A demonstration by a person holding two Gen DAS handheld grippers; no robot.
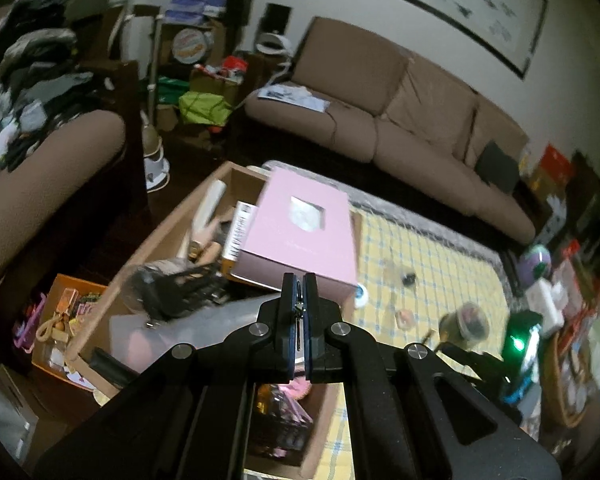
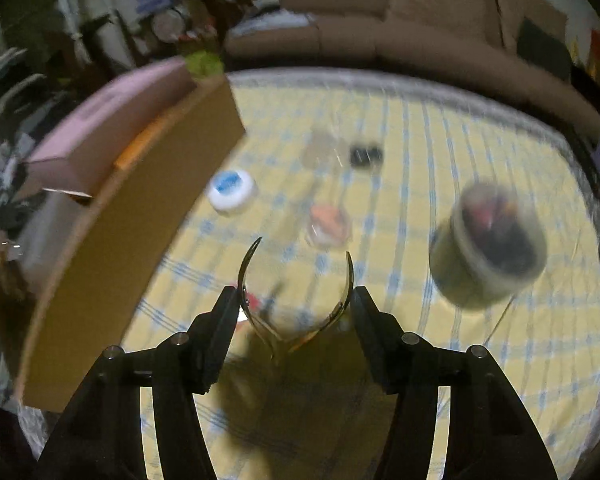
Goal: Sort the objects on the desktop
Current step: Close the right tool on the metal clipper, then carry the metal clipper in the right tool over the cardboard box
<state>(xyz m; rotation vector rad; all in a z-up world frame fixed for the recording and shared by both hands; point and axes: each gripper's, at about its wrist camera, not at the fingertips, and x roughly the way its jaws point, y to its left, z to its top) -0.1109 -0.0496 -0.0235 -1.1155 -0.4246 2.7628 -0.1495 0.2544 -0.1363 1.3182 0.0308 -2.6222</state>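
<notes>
Right wrist view: right hand-held gripper (image 2: 296, 300) is half open, pinching clear curved glasses (image 2: 296, 320); carrying them level toward cardboard box (image 2: 112, 264) seems wise.

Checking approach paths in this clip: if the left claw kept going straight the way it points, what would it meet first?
Most likely the pink box lying on top of the things in the cardboard box. The shut left claw lines up with its near edge, though depth is hard to judge in this fisheye view.
</notes>
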